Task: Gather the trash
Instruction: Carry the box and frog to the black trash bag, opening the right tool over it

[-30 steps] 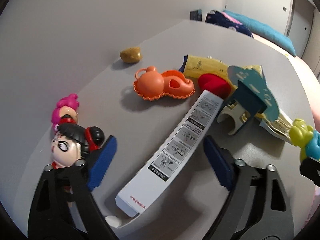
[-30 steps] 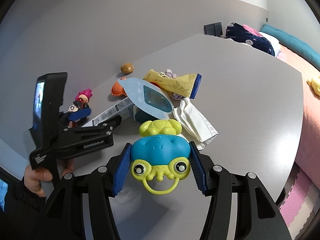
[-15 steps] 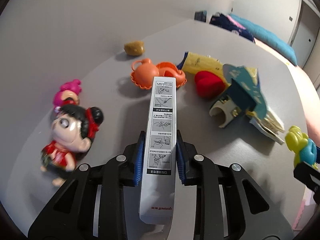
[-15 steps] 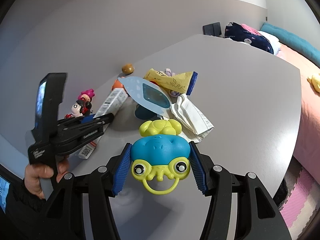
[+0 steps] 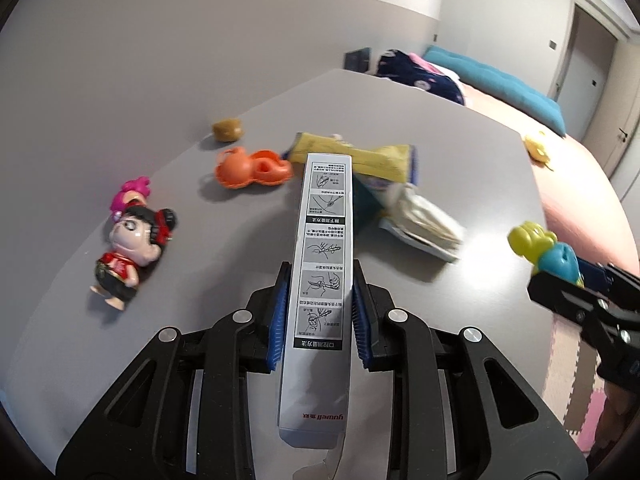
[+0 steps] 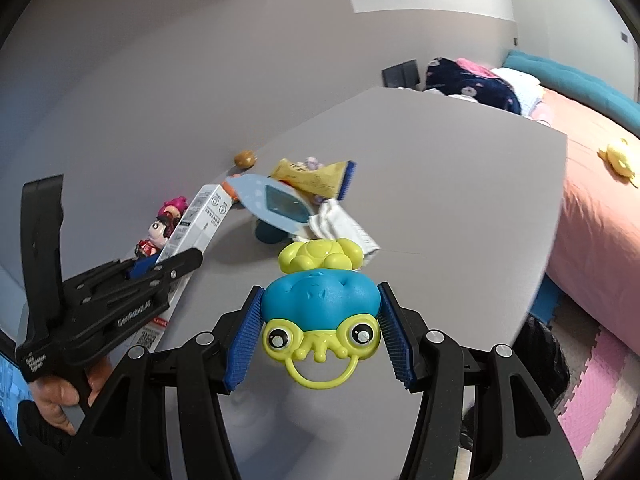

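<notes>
Left wrist view, from the left: a doll figure (image 5: 130, 246) in a red top lying on its back near the left edge of the grey desk (image 5: 460, 152), a pink-haired figure (image 5: 134, 192) just behind it. Further back, close to the far left edge, a small brown lump (image 5: 227, 129), and nearer, an orange plastic toy (image 5: 250, 168) lying flat. At centre, the left gripper (image 5: 320, 310) clamped on a long white carton (image 5: 322, 280) printed with instruction drawings, blue pads pressing both long sides, the carton raised clear of the desk and pointing away from the camera. Behind its far end, a yellow wrapper (image 5: 360, 156) lying across a heap with crumpled white packaging (image 5: 424, 220), all in the middle of the desk. At the right edge of the view, the right gripper (image 5: 576, 276) with a blue and yellow-green toy (image 5: 546, 246).

Right wrist view: at the left, a hand (image 6: 60, 396) on the left gripper's black handle, the carton (image 6: 192, 236) slanting up from its jaws. At centre, right gripper (image 6: 320, 336) closed on the blue and yellow-green toy (image 6: 320, 308), pads against its blue sides, above the near part of the desk (image 6: 460, 208). On the right, past the desk's edge, a pink bed (image 6: 600, 216).
</notes>
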`<move>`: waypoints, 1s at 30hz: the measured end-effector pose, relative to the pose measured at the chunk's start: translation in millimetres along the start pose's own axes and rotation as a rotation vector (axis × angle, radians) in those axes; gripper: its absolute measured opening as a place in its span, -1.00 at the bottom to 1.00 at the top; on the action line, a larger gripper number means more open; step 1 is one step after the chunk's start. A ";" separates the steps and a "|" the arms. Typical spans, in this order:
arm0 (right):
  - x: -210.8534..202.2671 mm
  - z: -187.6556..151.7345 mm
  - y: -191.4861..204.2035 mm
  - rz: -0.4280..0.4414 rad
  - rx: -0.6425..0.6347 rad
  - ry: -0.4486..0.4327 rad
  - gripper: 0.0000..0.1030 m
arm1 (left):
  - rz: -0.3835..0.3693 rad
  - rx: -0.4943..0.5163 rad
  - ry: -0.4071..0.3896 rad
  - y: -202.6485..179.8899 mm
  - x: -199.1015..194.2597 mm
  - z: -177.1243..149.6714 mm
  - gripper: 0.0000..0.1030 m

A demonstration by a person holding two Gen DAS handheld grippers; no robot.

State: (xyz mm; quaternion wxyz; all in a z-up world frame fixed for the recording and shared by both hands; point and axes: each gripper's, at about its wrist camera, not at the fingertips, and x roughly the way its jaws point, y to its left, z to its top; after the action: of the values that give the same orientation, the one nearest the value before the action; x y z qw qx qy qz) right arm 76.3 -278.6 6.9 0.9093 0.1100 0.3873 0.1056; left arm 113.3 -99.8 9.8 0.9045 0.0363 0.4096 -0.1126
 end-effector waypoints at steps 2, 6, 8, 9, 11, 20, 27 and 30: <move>-7.5 -1.0 -11.4 -0.006 0.019 -0.013 0.12 | -0.012 0.020 -0.001 -15.3 -2.0 0.5 -0.46; -24.8 -1.8 -35.5 -0.028 0.054 -0.043 0.12 | -0.033 0.063 -0.007 -44.2 -4.4 4.1 -0.46; -32.8 -2.0 -49.1 -0.041 0.073 -0.058 0.12 | -0.047 0.082 -0.009 -58.0 -4.9 7.0 -0.46; -37.2 -2.5 -56.5 -0.049 0.084 -0.065 0.12 | -0.059 0.097 -0.008 -68.3 -4.3 9.7 -0.46; -45.7 -4.3 -69.8 -0.066 0.102 -0.078 0.12 | -0.074 0.120 -0.010 -84.2 -3.6 12.9 -0.46; -74.7 -15.7 -143.7 -0.175 0.216 -0.119 0.12 | -0.178 0.249 -0.005 -175.2 10.9 30.5 -0.46; -95.6 -29.3 -210.2 -0.287 0.321 -0.138 0.12 | -0.266 0.345 0.034 -244.6 31.0 35.8 -0.46; -102.2 -36.7 -238.4 -0.336 0.365 -0.137 0.12 | -0.297 0.386 0.052 -272.7 39.1 35.1 -0.46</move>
State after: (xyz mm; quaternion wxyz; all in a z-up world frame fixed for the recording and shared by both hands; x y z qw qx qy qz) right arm 5.8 -530.0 -15.5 0.9033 0.2134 0.3501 -0.1262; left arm 100.3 -377.2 11.0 0.8436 0.1505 0.4043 -0.3197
